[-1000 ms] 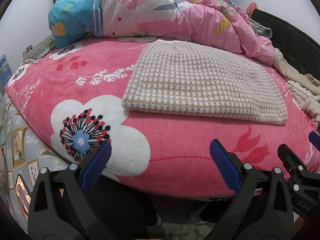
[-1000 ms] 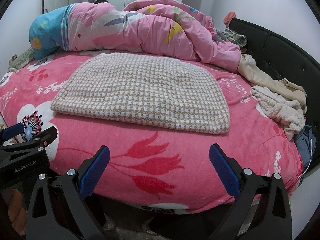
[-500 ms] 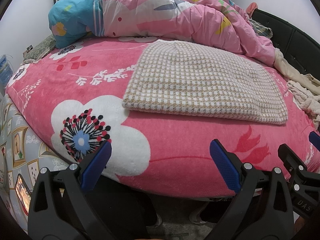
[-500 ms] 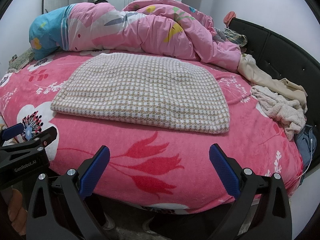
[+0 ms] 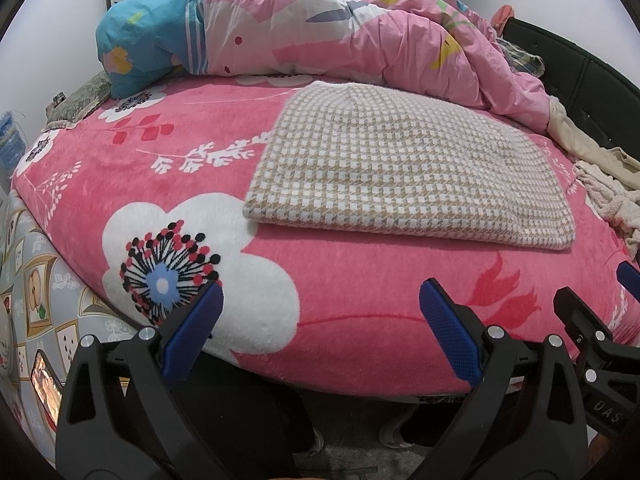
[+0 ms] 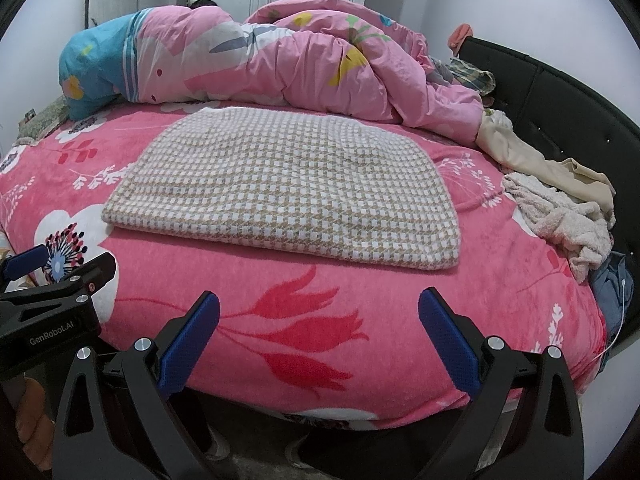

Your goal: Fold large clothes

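Lying flat and folded into a thick rectangle with rounded far corners: beige-and-white houndstooth knit garment (image 5: 404, 168), centred on plush pink floral fleece bedspread (image 5: 168, 176), well apart from both tools. Held off the near bed edge, touching no cloth: left gripper (image 5: 320, 332), blue textured pads (image 5: 194, 330) spread wide. Same condition at right gripper (image 6: 320, 332), blue pads (image 6: 448, 340) wide apart, nothing between them.

Seen from left wrist only: grey patterned side panel (image 5: 36, 300) below the bedspread edge; right tool's black frame entering at lower right. Seen from right wrist only: blue denim item (image 6: 612, 284) at the bed's right edge, fingers (image 6: 32, 420) at lower left, left tool's black body marked "GenRobot.AI".

Common to both views: crumpled pink-and-blue printed cotton duvet (image 6: 256, 60) heaped behind the garment; rumpled cream terry cloth (image 6: 560, 216) and smooth beige fabric (image 6: 536, 160) to the right, beside black padded headboard (image 6: 560, 84).
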A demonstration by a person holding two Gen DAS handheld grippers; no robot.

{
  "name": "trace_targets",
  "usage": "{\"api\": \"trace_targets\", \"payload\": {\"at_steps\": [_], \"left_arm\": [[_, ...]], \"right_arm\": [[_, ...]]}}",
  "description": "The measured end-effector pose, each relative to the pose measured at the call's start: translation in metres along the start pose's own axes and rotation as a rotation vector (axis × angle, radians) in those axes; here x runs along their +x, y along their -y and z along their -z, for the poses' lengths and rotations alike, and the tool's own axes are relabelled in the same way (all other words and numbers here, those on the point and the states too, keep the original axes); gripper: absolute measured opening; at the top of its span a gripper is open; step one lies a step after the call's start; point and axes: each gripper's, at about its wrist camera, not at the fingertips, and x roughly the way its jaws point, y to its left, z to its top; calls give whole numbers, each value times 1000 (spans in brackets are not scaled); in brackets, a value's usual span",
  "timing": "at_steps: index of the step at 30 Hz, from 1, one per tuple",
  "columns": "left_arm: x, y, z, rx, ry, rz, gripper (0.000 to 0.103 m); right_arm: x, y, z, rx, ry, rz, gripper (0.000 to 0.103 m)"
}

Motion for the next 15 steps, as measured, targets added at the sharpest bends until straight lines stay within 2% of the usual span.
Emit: {"api": "trace_targets", "payload": {"at_steps": [15], "left_arm": [[0, 0, 0, 0, -1, 1, 95]], "right_arm": [[0, 0, 0, 1, -1, -1, 97]]}}
